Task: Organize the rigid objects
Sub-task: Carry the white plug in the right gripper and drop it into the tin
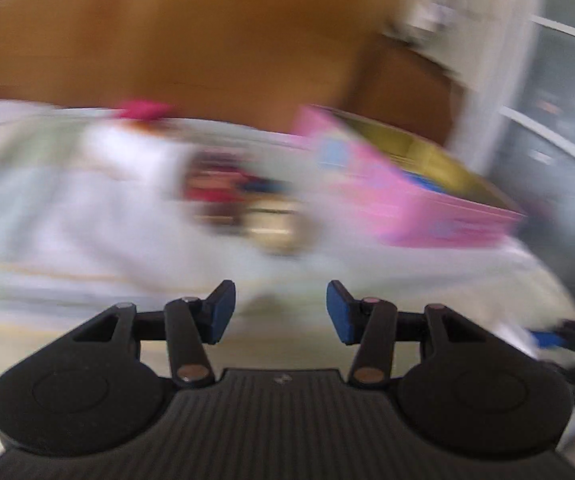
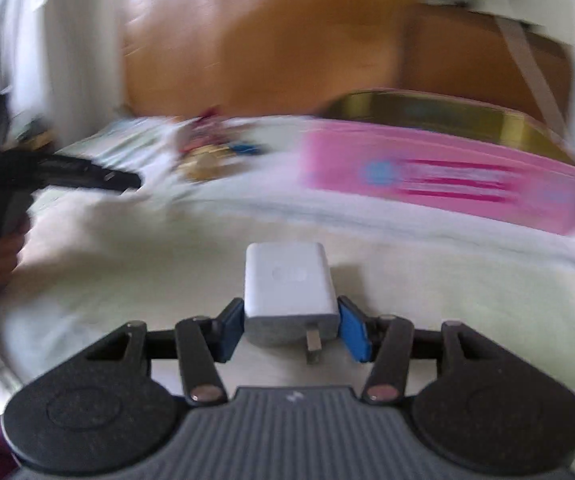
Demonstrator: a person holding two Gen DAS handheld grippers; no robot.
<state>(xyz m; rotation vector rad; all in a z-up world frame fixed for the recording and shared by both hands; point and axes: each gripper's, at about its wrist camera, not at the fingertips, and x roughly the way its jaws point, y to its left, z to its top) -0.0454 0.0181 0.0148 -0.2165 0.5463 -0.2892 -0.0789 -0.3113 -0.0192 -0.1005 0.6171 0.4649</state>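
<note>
— Left wrist view? 
— The left gripper point(image 1: 280, 312) hangs over a pale cloth point(image 1: 67, 248), blue pads apart, nothing between them. A pink box point(image 1: 403, 200) lies ahead to the right; blurred small items point(image 1: 243, 200) sit beside it.

— Right wrist view? 
— The right gripper point(image 2: 291, 330) clasps a white plug adapter point(image 2: 289, 288), pads touching both sides, prong toward the camera. The pink box lies ahead to the right, well apart.
</note>
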